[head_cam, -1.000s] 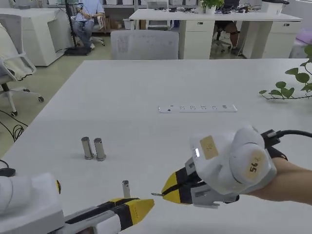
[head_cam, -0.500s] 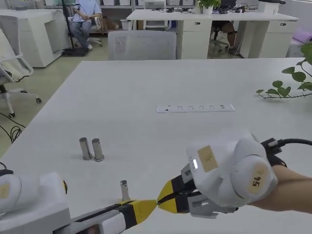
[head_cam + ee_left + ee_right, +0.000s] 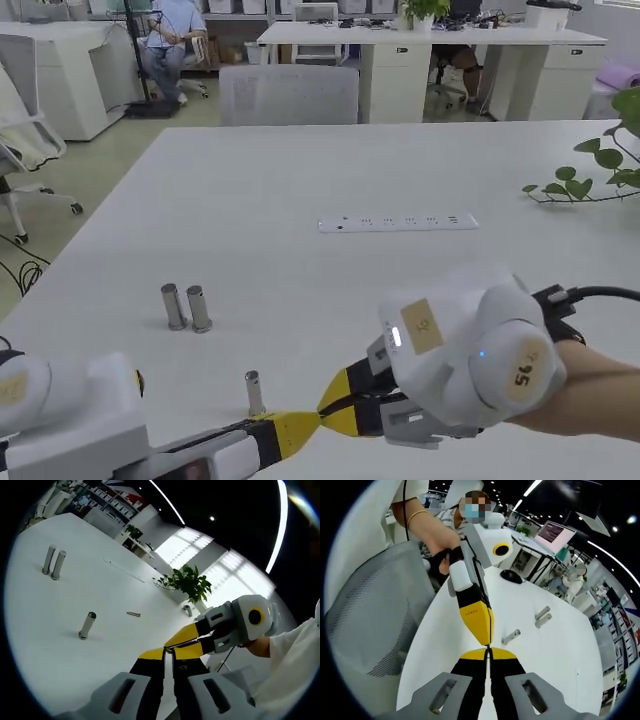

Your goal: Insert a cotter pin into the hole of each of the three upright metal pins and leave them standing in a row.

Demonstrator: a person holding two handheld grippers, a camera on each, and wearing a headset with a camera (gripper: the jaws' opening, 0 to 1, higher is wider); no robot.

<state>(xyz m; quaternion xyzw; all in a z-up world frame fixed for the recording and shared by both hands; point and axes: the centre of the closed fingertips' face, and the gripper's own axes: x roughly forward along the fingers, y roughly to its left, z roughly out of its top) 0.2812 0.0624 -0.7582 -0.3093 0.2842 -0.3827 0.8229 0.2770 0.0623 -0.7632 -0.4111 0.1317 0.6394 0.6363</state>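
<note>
A: Both tips are now meeting where a second ago a gap was showing between them. Your left gripper [image 3: 305, 428] and right gripper [image 3: 335, 408] are touching nose to nose, low over the near edge of the table [image 3: 300, 180].

B: Both sets of jaws are sitting pressed together. Whether either is pinching anything I cannot tell (the meeting point is too small to read). One cotter pin [image 3: 133, 614] is lying flat on the table, beyond the lone pin [image 3: 255, 392].

A: That is what is worrying me. If you are passing another one here, one side loosening before the other is biting could be dropping it, and it is thin enough to skitter away.

B: You are also working just beside the lone pin. A nudge from the left gripper could be tipping it over.

A: It is standing upright, a short grey metal post. It is standing apart from the pair [image 3: 176, 306], which are standing close together, farther off to your left.
</note>
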